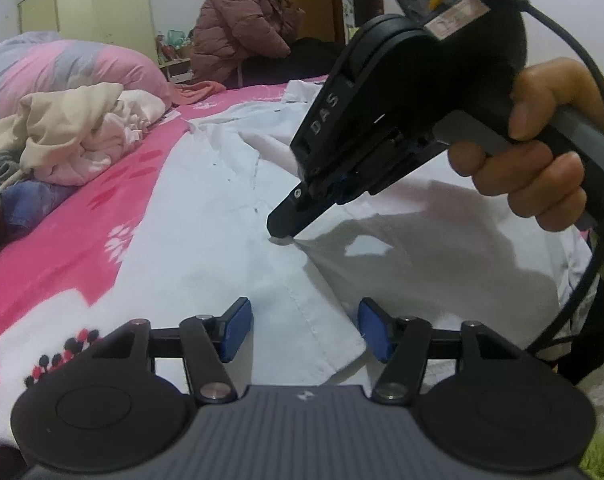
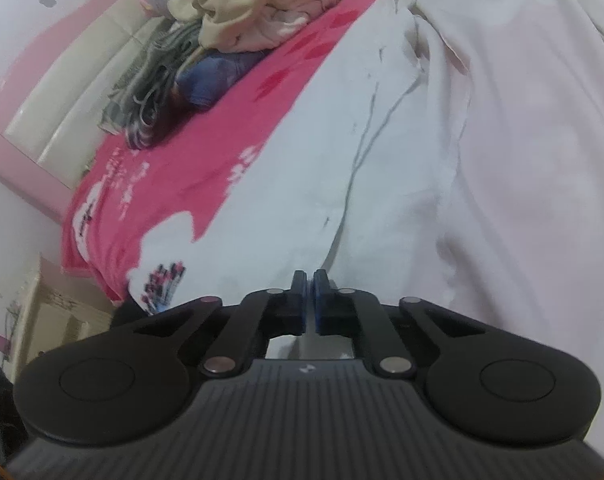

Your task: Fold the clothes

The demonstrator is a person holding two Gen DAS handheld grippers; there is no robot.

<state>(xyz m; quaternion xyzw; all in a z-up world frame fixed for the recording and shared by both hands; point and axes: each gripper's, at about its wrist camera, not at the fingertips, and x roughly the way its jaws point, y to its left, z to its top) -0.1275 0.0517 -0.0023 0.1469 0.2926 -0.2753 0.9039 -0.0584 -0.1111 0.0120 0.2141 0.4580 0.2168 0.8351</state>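
A white shirt (image 1: 205, 232) lies spread across the pink bed blanket (image 1: 61, 248). My left gripper (image 1: 304, 306) is open just above the shirt's near hem, and the seam runs between its blue pads (image 1: 237, 328) without touching them. In the left wrist view my right gripper (image 1: 279, 234), held by a hand (image 1: 534, 168), has its tips shut on a small pinch of the shirt, with creases running out from it. In the right wrist view the right gripper (image 2: 310, 276) has its pads together over the white shirt (image 2: 382, 160); the pinched cloth itself is hidden there.
A pile of crumpled clothes (image 1: 73, 136) lies at the left of the bed, also seen as the clothes pile (image 2: 241, 12). A pink and grey quilt (image 1: 61, 64) is behind it. A person in a puffy jacket (image 1: 237, 28) sits at the far edge. The bed's padded edge (image 2: 73, 112) is on the left.
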